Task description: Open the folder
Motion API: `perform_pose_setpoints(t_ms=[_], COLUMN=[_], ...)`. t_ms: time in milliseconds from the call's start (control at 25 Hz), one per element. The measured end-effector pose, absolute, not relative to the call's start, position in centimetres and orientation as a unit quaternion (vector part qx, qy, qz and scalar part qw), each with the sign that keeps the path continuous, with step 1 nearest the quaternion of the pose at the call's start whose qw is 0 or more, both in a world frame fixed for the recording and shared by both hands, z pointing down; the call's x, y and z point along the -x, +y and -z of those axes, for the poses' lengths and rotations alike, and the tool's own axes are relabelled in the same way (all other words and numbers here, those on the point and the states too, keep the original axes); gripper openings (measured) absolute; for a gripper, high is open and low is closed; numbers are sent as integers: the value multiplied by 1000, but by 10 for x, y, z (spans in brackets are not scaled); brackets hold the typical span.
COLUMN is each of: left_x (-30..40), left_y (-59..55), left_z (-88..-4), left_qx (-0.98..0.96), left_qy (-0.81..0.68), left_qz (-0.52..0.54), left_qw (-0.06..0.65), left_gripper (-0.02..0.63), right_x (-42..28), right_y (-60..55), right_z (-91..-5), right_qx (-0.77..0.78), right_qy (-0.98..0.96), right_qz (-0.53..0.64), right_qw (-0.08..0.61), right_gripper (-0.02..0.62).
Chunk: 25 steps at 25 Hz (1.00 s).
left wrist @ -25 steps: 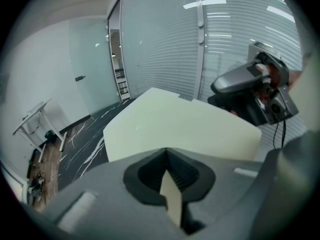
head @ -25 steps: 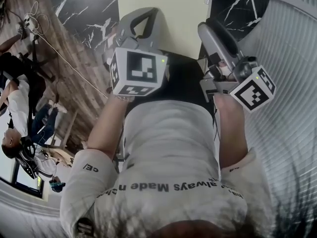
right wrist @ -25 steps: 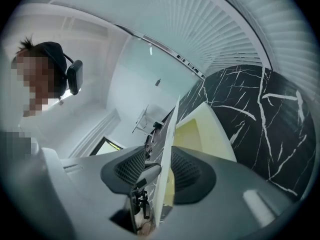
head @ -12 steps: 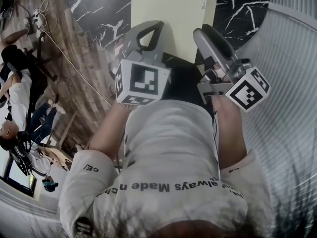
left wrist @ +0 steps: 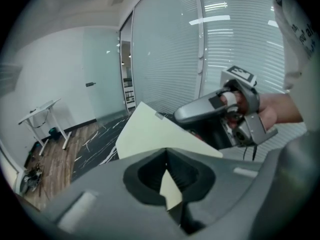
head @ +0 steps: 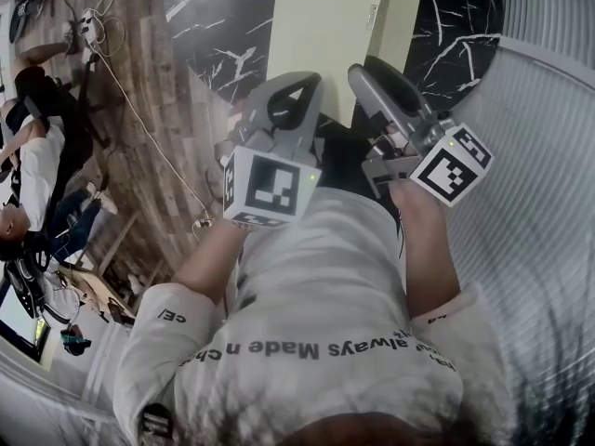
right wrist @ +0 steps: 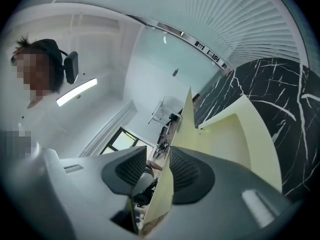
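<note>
A pale yellow folder (head: 325, 26) hangs in the air over the floor, held out in front of the person. My left gripper (head: 299, 84) is shut on its near edge; a sliver of the folder (left wrist: 150, 134) shows between the closed jaws (left wrist: 166, 159). My right gripper (head: 361, 71) is at the folder's right side. One cover (right wrist: 165, 189) passes edge-on between its jaws (right wrist: 159, 166) and lies against the right pad (right wrist: 187, 171), with a gap to the left pad. These jaws have just been closing. The other cover (right wrist: 240, 139) spreads away to the right.
Black marbled floor (head: 232, 26) and wooden floor (head: 139, 119) lie below. A ribbed white wall (head: 539, 203) runs along the right. A person (head: 33, 175) and cables are at the far left. A white table (left wrist: 42, 111) stands farther off.
Both grippers have lifted with the folder and drawn a little closer together. In the head view the floor and folder have shifted to the right.
</note>
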<state>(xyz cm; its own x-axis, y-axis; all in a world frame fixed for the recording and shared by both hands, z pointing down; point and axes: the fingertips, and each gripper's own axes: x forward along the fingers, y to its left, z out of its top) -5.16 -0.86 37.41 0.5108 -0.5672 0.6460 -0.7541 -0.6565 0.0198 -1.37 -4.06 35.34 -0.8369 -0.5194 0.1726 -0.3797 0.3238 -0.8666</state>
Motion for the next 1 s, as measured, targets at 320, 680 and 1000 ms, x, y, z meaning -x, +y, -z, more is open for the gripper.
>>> perform_pose_setpoints(t_ms=[320,680,1000], left_x=[47,48,78], left_y=[-1,22,23], left_z=[-316,-306,-327], left_qx=[-864,-857,-826], left_qy=[-393,-382,-400], left_qz=[-289,-331,-388], left_qw=[124,94,84], left_gripper=[2,2,2], right_x=[42,82,109], right_y=[-43,-42,-38], right_z=[-337,-321,-318], right_qx=[239,193,170], right_qy=[812,822,833], right_qz=[528,532,524], right_qw=[69,65,56], right_gripper=[138,137,135])
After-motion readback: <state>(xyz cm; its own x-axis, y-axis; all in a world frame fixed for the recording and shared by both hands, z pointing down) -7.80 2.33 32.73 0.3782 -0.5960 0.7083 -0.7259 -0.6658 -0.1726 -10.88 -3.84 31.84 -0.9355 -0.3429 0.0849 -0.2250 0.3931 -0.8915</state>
